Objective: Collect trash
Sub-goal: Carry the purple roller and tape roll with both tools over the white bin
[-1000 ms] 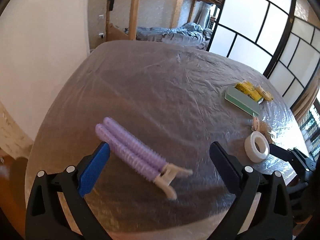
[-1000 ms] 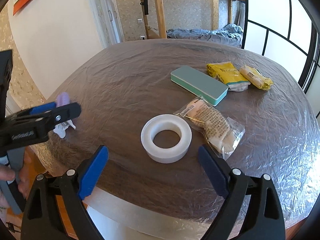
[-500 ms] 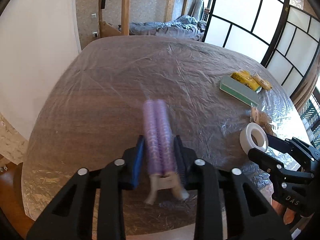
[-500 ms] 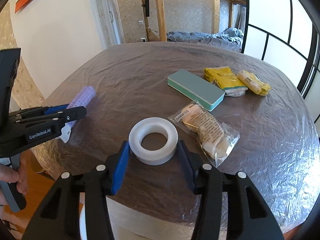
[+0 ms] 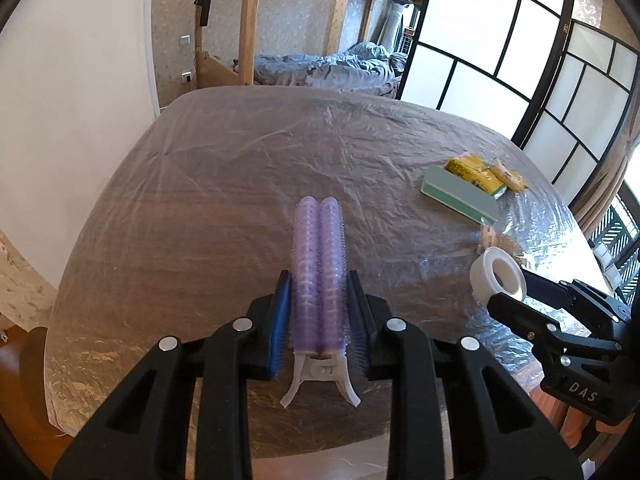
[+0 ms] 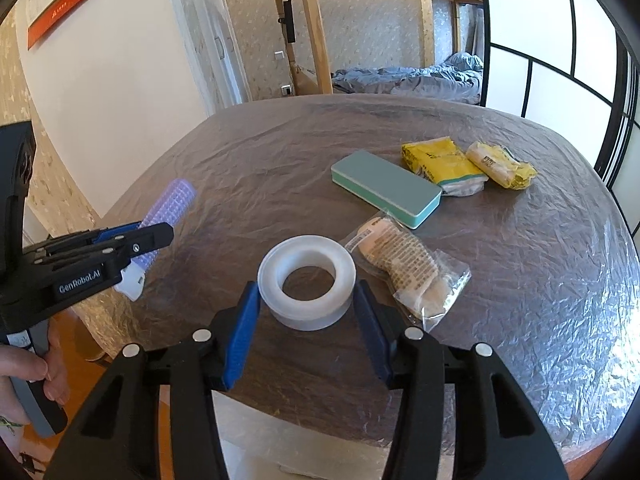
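My left gripper (image 5: 318,312) is shut on a purple hair-roller clip (image 5: 318,264) with a white handle, near the table's front edge. It also shows in the right wrist view (image 6: 164,216). My right gripper (image 6: 306,312) is shut on a white tape roll (image 6: 306,280), its blue pads pressed on both sides. The tape roll also shows in the left wrist view (image 5: 498,280). A clear snack wrapper (image 6: 412,268) lies just right of the tape. Two yellow wrappers (image 6: 440,164) (image 6: 500,164) lie further back.
A teal block (image 6: 384,186) lies between the tape and the yellow wrappers. The table (image 6: 260,152) is covered with crinkled clear plastic. Behind it are a wooden bunk bed (image 6: 304,28) and sliding panel doors (image 5: 480,60).
Both grippers closed from wide open: the left one onto the purple clip, which turned to lie along the fingers, the right one onto the tape roll.
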Demonstrator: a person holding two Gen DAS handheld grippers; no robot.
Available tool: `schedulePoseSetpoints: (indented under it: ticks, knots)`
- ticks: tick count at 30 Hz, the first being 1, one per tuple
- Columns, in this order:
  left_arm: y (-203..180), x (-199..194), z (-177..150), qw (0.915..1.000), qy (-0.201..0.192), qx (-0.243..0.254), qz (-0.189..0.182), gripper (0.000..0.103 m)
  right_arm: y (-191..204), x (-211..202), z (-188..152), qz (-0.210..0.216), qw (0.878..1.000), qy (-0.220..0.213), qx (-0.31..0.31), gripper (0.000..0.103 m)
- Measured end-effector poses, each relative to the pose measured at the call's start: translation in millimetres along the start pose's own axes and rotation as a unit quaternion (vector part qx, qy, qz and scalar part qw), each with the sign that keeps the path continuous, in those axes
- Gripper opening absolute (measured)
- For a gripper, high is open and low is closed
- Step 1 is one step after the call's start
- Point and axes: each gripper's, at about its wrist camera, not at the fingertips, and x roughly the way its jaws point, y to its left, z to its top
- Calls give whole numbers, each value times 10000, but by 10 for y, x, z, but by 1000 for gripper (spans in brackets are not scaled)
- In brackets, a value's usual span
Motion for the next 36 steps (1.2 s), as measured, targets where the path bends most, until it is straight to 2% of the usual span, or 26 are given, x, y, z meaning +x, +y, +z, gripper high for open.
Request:
schedulePoseSetpoints:
  ticks: [18,27,36]
  knots:
    - [-576,-232,-223,9993,-41,16,-361,29,-308,-515,-290,-22,9997,-111,220,48]
    - [-900,-423,-519,9993,-52,76,-355,29,-439,-742,-554,128,9994,-114,297,48]
    - [-1000,-559,-768,9988,-48,48,-489,29,-392,-949,-767,-13,9996,-108,279,48]
